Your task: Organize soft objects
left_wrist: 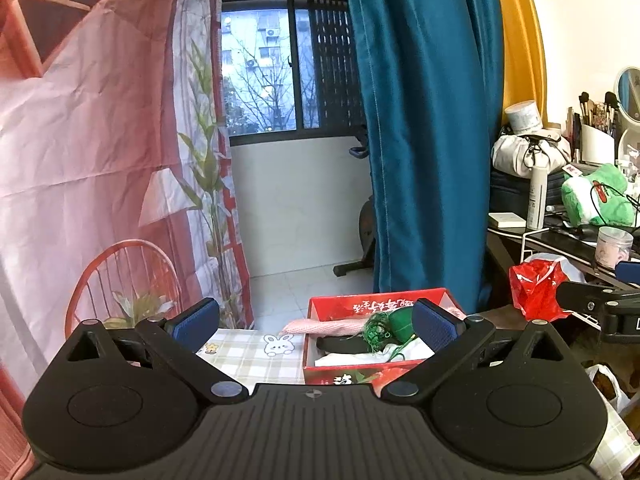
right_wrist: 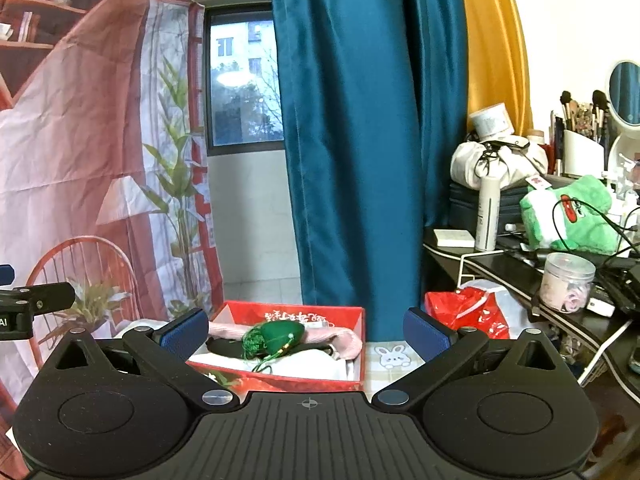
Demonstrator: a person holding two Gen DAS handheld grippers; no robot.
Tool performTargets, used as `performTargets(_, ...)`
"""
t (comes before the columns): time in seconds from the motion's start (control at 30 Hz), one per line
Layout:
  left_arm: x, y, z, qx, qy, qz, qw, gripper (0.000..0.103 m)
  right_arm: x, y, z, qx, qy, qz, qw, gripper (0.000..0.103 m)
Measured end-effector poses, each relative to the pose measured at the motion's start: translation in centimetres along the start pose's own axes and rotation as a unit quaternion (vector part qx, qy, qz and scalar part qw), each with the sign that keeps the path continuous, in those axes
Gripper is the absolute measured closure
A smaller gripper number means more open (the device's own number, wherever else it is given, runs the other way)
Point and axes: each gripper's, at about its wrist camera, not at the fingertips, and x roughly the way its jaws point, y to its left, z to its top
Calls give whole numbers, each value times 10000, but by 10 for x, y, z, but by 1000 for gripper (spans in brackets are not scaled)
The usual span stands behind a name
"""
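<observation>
A red cardboard box [left_wrist: 344, 374] [right_wrist: 280, 312] stands on a checked tablecloth with rabbit prints [left_wrist: 256, 356] [right_wrist: 390, 360]. In it lie a green tasselled pouch [right_wrist: 280, 338] [left_wrist: 402, 322], a pink knitted cloth [right_wrist: 344, 338] [left_wrist: 320, 326], a black item and white fabric. My left gripper [left_wrist: 316, 318] is open and empty, held above and in front of the box's left part. My right gripper [right_wrist: 306, 328] is open and empty, in front of the box. Each gripper shows at the edge of the other's view.
A blue curtain [right_wrist: 360, 140] hangs behind the box. To the right is a cluttered dark desk [right_wrist: 520, 272] with a green plush toy [right_wrist: 572, 216], bottle, jars and a red plastic bag [right_wrist: 468, 312]. A printed pink backdrop [left_wrist: 100, 160] hangs on the left.
</observation>
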Motion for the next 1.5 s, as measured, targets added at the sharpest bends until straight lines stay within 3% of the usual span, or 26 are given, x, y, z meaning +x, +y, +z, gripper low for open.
performTargets(1.5, 1, 0, -5, -156, 209, -53, 9996, 0, 7, -7, -2, 21, 93, -17, 10000, 0)
